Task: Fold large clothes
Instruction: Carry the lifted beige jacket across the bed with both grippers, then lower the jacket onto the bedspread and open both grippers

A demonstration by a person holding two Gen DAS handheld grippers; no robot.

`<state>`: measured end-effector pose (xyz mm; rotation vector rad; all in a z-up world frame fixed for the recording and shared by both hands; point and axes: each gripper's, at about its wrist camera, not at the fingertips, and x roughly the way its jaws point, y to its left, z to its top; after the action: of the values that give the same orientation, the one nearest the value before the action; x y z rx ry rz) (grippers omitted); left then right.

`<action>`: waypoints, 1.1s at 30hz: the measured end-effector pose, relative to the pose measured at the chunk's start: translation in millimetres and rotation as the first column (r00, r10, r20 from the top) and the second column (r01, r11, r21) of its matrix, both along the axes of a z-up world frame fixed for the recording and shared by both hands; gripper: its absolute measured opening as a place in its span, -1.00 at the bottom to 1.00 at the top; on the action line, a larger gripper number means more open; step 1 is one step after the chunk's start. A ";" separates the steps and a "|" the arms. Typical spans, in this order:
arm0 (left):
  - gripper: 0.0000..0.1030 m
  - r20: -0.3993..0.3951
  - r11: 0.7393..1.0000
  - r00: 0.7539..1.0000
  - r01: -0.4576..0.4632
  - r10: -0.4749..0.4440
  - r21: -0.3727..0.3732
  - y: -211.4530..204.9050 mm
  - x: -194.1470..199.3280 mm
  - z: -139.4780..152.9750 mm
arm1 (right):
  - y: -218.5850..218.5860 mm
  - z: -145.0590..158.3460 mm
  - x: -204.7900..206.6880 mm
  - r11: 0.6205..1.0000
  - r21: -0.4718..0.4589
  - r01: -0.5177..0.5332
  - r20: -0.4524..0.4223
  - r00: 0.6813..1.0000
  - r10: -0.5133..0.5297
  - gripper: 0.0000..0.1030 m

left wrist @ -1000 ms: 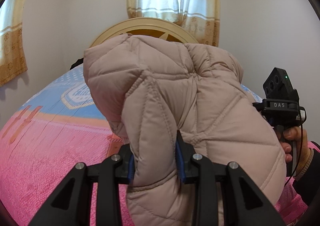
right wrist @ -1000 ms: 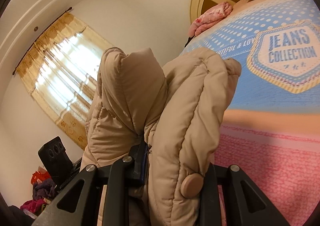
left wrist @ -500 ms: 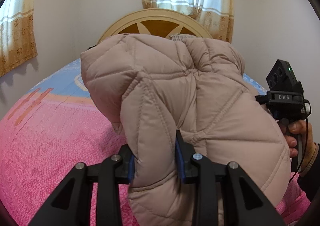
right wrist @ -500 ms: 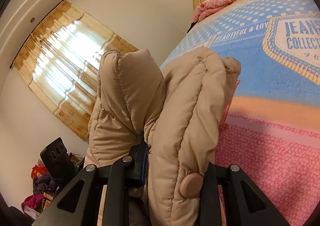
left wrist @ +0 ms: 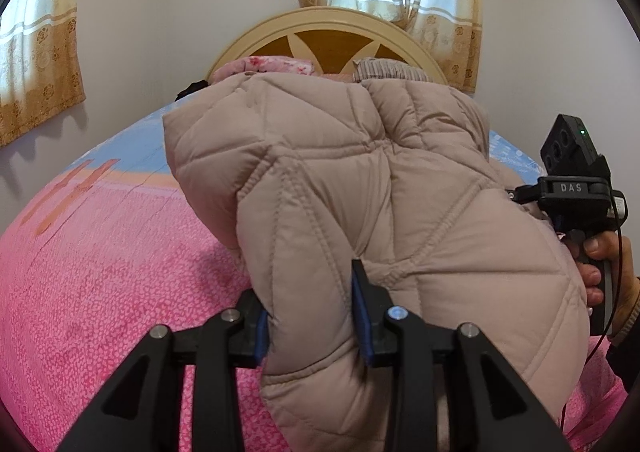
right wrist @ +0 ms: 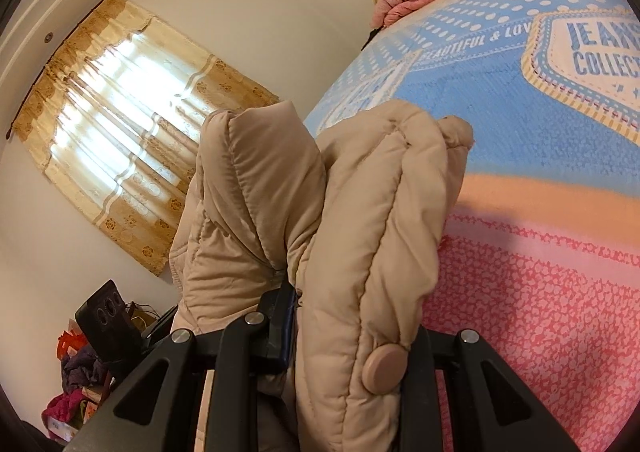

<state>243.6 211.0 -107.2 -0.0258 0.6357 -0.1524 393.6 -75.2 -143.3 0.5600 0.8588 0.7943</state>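
Observation:
A beige quilted puffer jacket is bunched up above the pink and blue bedspread. My left gripper has a thick fold of it between its blue pads. Its jaws are opening, and the fabric still fills the gap and touches both pads. The right gripper's black housing shows at the jacket's right edge, held by a hand. In the right wrist view my right gripper is shut on the jacket by a round snap button. The padding hides its right finger.
The bed runs back to a round cream headboard, with a folded pink blanket and a striped pillow in front of it. Curtained windows line the walls. Clothes are piled on the floor at the left.
Both grippers have sunk toward the bed with the jacket between them, so the blanket and pillow now show. The left jaws stand slightly wider on the fold.

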 end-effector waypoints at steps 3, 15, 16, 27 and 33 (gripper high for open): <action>-0.05 -0.011 1.000 1.000 -0.017 0.017 0.008 0.5 3.3 -2.9 | 1.1 -6.5 2.2 1.000 -0.008 0.006 -0.013 1.000 -0.006 -0.51; 0.82 -0.026 0.992 0.992 -0.123 0.123 0.004 14.9 8.7 -19.6 | 9.3 -26.1 15.5 0.996 -0.089 0.017 -0.063 0.998 -0.022 -0.37; 0.84 -0.029 0.992 0.992 -0.126 0.125 0.001 15.7 9.2 -20.6 | 10.6 -26.0 16.3 0.995 -0.099 0.019 -0.062 0.998 -0.025 -0.35; 0.93 -0.005 0.985 0.985 -0.174 0.174 0.012 19.8 -19.5 7.4 | -17.1 -7.1 0.2 0.972 -0.172 0.161 -0.016 0.986 -0.166 0.30; 1.00 0.103 0.982 0.976 -0.191 0.190 -0.004 18.2 -66.1 48.5 | -35.1 56.0 -63.1 0.935 -0.222 0.278 0.166 0.955 -0.245 0.47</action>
<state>177.5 229.3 -58.7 -0.0722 0.5275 0.0336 330.5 -110.3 -87.3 0.3876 0.7240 0.4686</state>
